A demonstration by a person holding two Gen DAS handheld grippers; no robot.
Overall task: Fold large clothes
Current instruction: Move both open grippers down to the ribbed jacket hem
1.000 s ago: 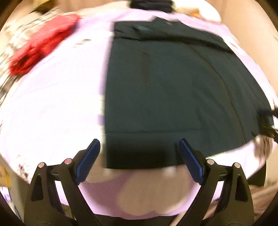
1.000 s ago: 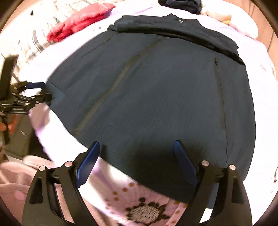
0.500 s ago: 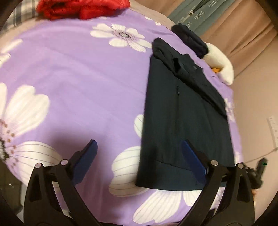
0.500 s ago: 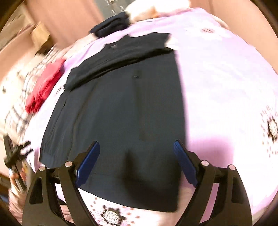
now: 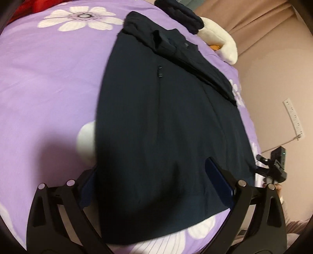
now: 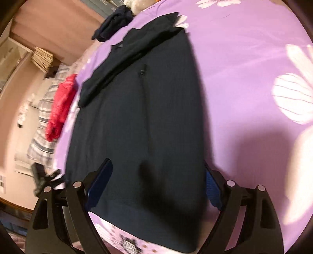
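A dark navy zip jacket (image 5: pixel 166 117) lies flat on the purple flowered bedsheet (image 5: pixel 49 78), with its sleeves folded across the far end. My left gripper (image 5: pixel 154 185) hovers open over the near hem at the jacket's left corner, and its blue pads do not press the cloth. In the right wrist view the same jacket (image 6: pixel 146 117) fills the middle. My right gripper (image 6: pixel 156 185) is open above the hem's right corner, the cloth lying between the fingers but not pinched. Each gripper shows small at the edge of the other's view: the right gripper (image 5: pixel 273 170) and the left gripper (image 6: pixel 45 177).
A red garment (image 6: pixel 60 109) lies on striped bedding (image 6: pixel 41 140) at the left of the bed. A pile of dark clothes (image 5: pixel 180 13) and a white cushion (image 5: pixel 221 39) sit at the far end. A beige wall (image 5: pixel 273 78) borders the right side.
Both grippers have swung and closed in on the jacket's near hem, one at each corner. The left view has shifted right from bare sheet onto the jacket. The left jaws stand slightly wider.
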